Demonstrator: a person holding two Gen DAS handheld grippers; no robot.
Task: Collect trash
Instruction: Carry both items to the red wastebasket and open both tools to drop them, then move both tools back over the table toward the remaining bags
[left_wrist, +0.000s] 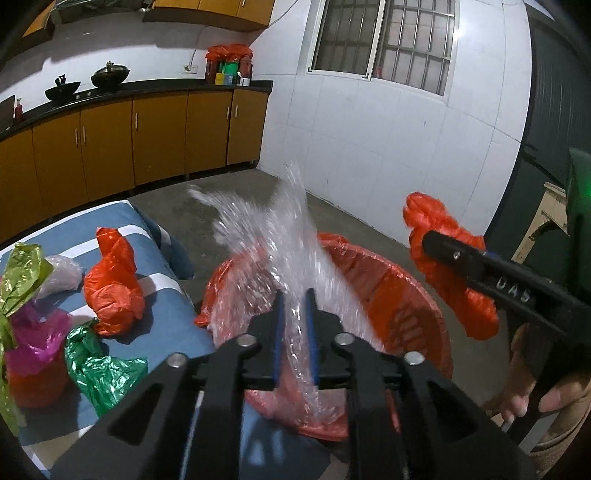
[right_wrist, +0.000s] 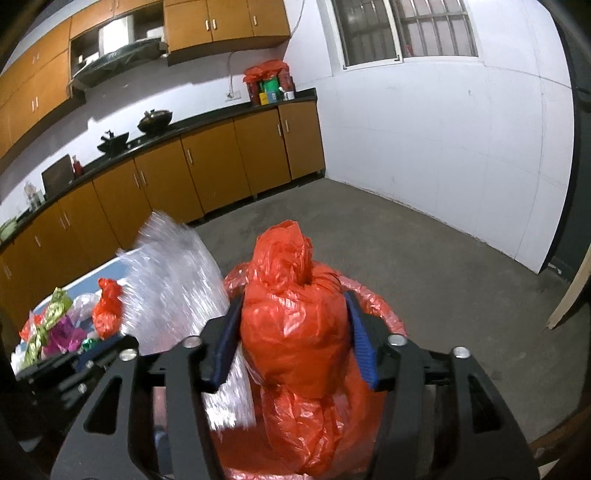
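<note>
My left gripper (left_wrist: 294, 299) is shut on a clear crinkled plastic sheet (left_wrist: 266, 236), held over a bin lined with a red bag (left_wrist: 417, 295). My right gripper (right_wrist: 293, 306) is shut on a crumpled red plastic bag (right_wrist: 291, 314), also above the bin; it shows in the left wrist view (left_wrist: 443, 236) at the right. The clear sheet shows blurred in the right wrist view (right_wrist: 173, 280). More trash lies on the blue striped table (left_wrist: 122, 218): a red bag (left_wrist: 114, 284), a green wrapper (left_wrist: 99, 369), a magenta wrapper (left_wrist: 33, 343), a yellow-green foil (left_wrist: 22, 273).
Orange kitchen cabinets (left_wrist: 147, 136) with a black counter run along the far wall, with woks on top. A white tiled wall (left_wrist: 388, 133) with a barred window stands ahead. Bare concrete floor (right_wrist: 424, 266) lies beyond the bin. A dark door is at the right.
</note>
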